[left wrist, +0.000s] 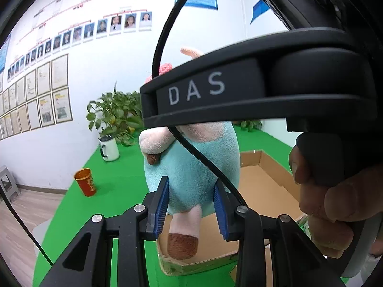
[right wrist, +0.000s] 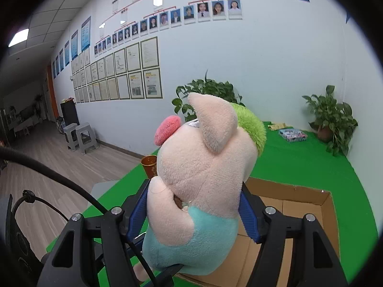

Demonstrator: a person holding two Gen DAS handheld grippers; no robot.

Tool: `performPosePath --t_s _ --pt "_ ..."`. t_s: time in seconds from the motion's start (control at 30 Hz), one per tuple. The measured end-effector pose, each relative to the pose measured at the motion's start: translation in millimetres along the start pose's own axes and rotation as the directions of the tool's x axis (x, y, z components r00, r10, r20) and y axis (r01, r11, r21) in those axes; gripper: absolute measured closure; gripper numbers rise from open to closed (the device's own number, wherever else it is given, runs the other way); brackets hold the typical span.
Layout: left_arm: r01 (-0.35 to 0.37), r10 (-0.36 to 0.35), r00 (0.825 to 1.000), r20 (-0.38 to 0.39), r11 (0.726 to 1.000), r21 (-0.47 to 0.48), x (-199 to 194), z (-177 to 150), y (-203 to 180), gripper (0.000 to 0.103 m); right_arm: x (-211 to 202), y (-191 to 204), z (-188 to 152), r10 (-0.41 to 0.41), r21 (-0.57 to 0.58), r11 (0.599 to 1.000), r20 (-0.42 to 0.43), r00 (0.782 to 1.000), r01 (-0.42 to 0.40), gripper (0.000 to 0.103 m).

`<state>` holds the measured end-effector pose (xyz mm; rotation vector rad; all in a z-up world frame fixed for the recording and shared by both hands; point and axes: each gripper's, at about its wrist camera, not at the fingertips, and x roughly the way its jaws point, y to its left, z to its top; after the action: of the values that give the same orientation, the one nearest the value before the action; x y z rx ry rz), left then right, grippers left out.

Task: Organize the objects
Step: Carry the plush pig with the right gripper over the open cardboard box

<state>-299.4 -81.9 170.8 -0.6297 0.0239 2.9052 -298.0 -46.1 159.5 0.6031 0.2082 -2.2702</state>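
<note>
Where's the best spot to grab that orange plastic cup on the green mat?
Take the orange plastic cup by its open rim, one finger inside, coming from above. It stands upright and tapers downward, so the sides could slip.

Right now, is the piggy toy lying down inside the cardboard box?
No, the plush pig is held upright between the right gripper fingers, above the open cardboard box rather than resting inside it.
</note>
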Motion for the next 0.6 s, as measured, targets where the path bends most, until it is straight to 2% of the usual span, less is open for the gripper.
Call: performPosePath --t_s 0.13,0.4,0.43,0.6 --pt "0.014 -0.014 0.998 -0.062 1.0 -0.003 63.2 2.3 8.0 0.071 21.6 -17.6 -9.7 0.006 0.037 0.999 -0.047 0.999 -0.004 0.036" --pt "0.029 -0.032 0.989 -0.145 0.999 -0.023 138.7 8.5 15.5 0.071 57.7 -48.6 -26.2 0.03 0.087 0.996 -0.128 0.991 -0.018 0.036" --pt "0.03 -0.034 0.987 -0.155 0.999 -0.028 136.9 -4.4 10.0 0.071 62.1 -51.0 -27.2 0.035 0.091 0.996 -0.139 0.99 -0.023 0.036" --pt "0.041 -0.068 0.966 -0.251 0.993 -0.111 181.2 -21.8 32.1 0.072 100.6 -63.1 -36.1 0.102 0.145 0.987 -0.232 0.967 -0.07 0.036"
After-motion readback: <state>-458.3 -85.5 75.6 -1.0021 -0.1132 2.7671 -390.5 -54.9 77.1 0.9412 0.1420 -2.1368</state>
